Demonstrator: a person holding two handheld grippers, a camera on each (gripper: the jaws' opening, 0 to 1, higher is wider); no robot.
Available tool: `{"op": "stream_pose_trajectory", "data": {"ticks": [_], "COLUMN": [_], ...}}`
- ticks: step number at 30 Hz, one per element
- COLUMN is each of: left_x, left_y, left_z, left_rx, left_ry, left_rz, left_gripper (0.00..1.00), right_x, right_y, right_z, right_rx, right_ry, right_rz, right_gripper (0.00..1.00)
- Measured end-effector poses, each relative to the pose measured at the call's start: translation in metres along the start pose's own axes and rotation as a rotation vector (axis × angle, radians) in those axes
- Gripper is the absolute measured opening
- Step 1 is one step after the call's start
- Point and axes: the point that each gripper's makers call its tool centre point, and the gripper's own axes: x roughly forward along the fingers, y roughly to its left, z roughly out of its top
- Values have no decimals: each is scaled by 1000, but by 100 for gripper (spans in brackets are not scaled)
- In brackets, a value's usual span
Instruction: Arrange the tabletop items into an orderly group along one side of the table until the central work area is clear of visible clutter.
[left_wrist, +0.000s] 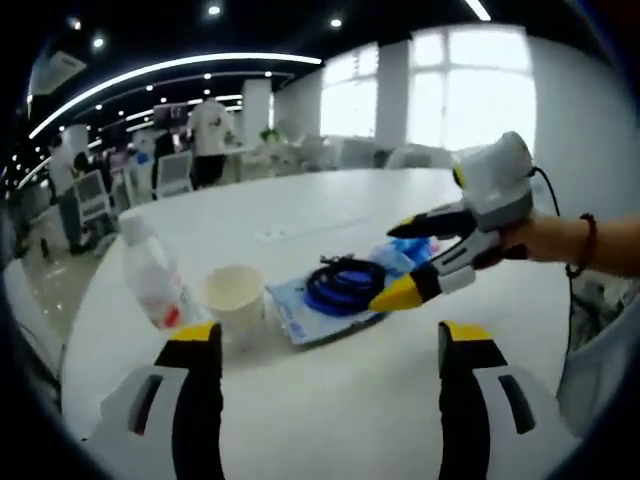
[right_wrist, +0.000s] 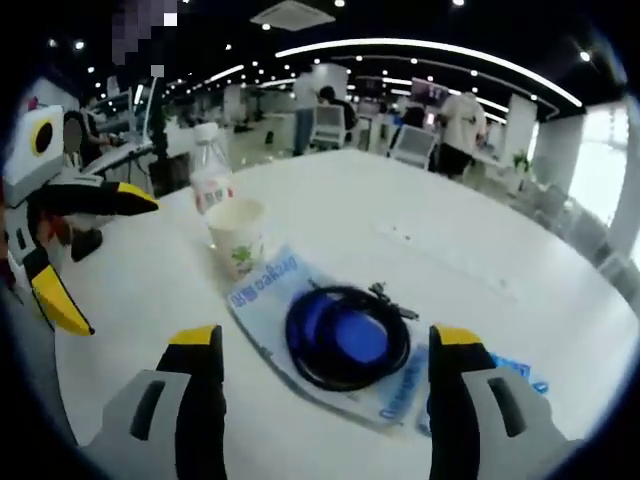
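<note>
Hovering open-jawed with right gripper (right_wrist: 325, 375) over coiled cable (right_wrist: 347, 335) mid-frame, left gripper (left_wrist: 328, 365) open too; next, closing down.

White lettering runs along the edge of the blue packet (right_wrist: 262, 285) lying on the tabletop (right_wrist: 480, 260), and more sits near its lower corner, but none of it can be read at this size. The plastic bottle (right_wrist: 211, 178) carries a white and red label with no legible words. The paper cup (right_wrist: 238, 236) bears a small green mark, not readable. In the left gripper view the packet's (left_wrist: 296, 310) print is only a blur.
</note>
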Motion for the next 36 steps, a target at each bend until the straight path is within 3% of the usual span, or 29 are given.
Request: {"op": "stream_pose_trajectory", "data": {"ticks": [4,10,17,26,36], "left_x": [-8,-16,-26,-35,-45], "left_y": [0,0,-3,-7,3], "left_z": [6,6,5,-3,7], "left_rx": [27,94,28,9,22], "left_ry": [-15,-5,16,49,16], "left_rz": [15,32,19,7,47], "left_gripper": [99,99,99,99,99], "right_x": [9,25,40,53,62], "right_y": [5,12,9,10,14], "right_z": [0,-5,-10,-21,-24], "right_rx": [16,17,32,48,63], "right_ry": [0,29,51,85,83], "right_rz": [15,46,58,86,113], "right_gripper": [82,80,74,62,50]}}
